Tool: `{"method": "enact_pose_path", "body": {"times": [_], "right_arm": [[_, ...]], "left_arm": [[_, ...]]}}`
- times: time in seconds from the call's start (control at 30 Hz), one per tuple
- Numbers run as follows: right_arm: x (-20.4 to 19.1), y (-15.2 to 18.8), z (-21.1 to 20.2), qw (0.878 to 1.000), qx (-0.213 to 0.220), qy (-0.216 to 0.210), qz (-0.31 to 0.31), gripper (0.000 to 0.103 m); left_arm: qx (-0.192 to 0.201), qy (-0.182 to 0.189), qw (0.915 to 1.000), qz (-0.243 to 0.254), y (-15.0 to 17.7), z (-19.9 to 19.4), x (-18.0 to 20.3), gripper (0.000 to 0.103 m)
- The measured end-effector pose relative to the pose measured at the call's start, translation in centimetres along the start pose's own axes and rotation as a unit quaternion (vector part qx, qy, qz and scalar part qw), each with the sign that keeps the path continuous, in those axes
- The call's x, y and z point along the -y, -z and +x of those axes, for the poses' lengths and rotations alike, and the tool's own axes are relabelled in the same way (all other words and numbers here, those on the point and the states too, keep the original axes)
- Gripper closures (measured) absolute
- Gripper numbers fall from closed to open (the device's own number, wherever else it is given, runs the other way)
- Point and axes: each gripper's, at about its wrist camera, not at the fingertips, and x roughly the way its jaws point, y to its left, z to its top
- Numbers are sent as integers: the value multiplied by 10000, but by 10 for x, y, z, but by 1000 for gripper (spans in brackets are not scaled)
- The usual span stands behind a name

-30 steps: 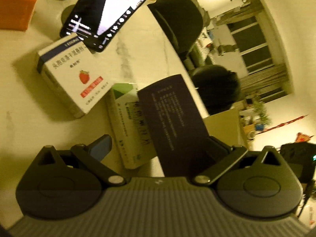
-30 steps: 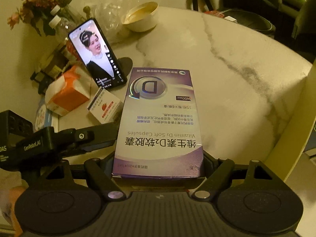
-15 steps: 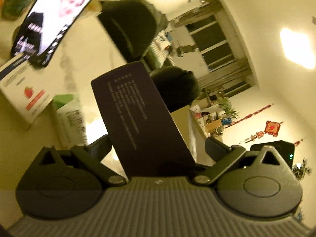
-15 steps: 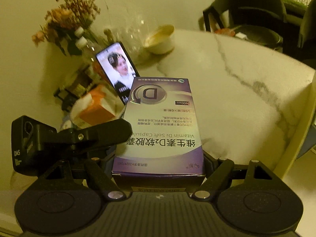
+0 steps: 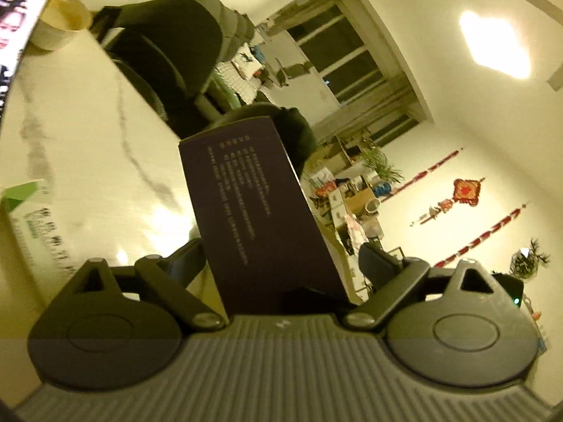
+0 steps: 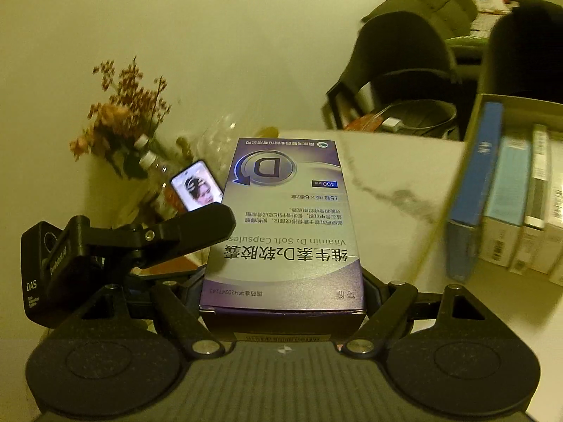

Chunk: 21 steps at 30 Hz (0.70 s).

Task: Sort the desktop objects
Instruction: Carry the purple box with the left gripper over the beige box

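Note:
A purple vitamin D box is off the marble table, and my right gripper is shut on its near end, label up. In the left wrist view the same box shows its dark printed side between the fingers of my left gripper. Those jaws are closing: the left finger is close against the box and the right finger stands apart from it. One left finger reaches over the box's left edge in the right wrist view.
A cardboard box with several upright packs is at the right. A lit phone, dried flowers and bottles stand at the back left. A green-white pack, a bowl and dark chairs lie beyond.
Both grippers rose with the purple box and tilted up. The strawberry pack and orange pack left view. The cardboard box of packs came into the right wrist view.

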Motion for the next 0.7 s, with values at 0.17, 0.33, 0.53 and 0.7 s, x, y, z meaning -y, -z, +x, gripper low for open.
{"method": "enact_pose_path", "body": {"times": [0.17,0.33,0.53,0.7], "right_arm": [[15,3,-20,9995,209,-70,225,19],[18,5,-41,9987,440,190,165,19],[32,11,-64,9964,729,294,327,19],[43,18,-73,9947,843,404,430,19]], "left_arm": [[-153,71,9996,211,-1,14,18,11],[-286,204,9989,313,0,29,28,11],[-468,227,9975,486,7,40,41,11],[-619,164,9960,625,12,50,50,12]]}}
